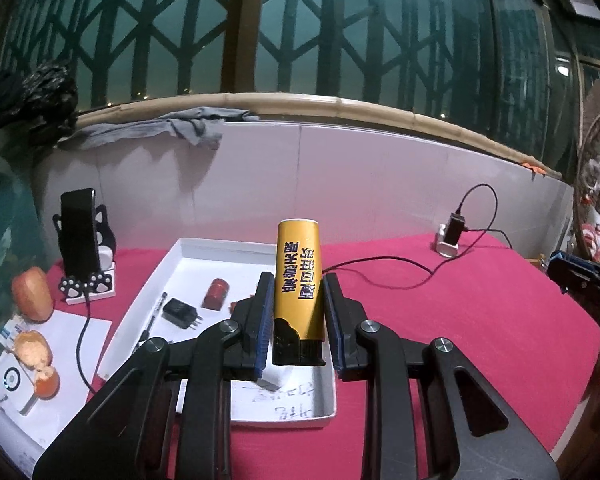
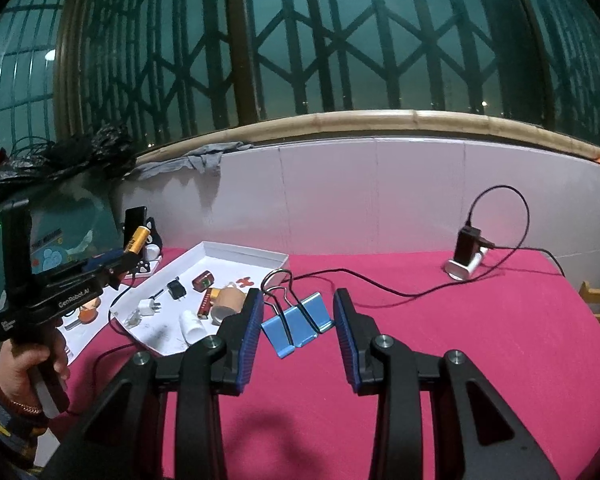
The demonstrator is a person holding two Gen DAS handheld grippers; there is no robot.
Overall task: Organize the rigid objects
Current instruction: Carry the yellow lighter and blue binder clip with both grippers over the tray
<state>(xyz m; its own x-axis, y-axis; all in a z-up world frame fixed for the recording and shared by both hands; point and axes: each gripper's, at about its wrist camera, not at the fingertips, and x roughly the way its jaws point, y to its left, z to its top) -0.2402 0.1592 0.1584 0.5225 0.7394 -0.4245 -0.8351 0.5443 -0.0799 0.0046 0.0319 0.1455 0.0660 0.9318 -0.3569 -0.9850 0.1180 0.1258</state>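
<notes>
Clamping yellow lighter (image 1: pixel 298 280), left gripper (image 1: pixel 298 308) holds it upright above white tray (image 1: pixel 140 308), near tray's 3 o'clock rim. Tray on pink desk (image 1: pixel 460 320) holds black plug adapter (image 1: pixel 181 313), red cylinder (image 1: pixel 216 294), pen (image 1: pixel 155 312) at 9 o'clock side; right view adds white plug (image 2: pixel 146 307), white cap (image 2: pixel 192 326), brown roll (image 2: pixel 229 300). Right gripper (image 2: pixel 298 320) pinches blue binder clip (image 2: pixel 296 326) above desk, outside tray, at tray's 3 o'clock.
</notes>
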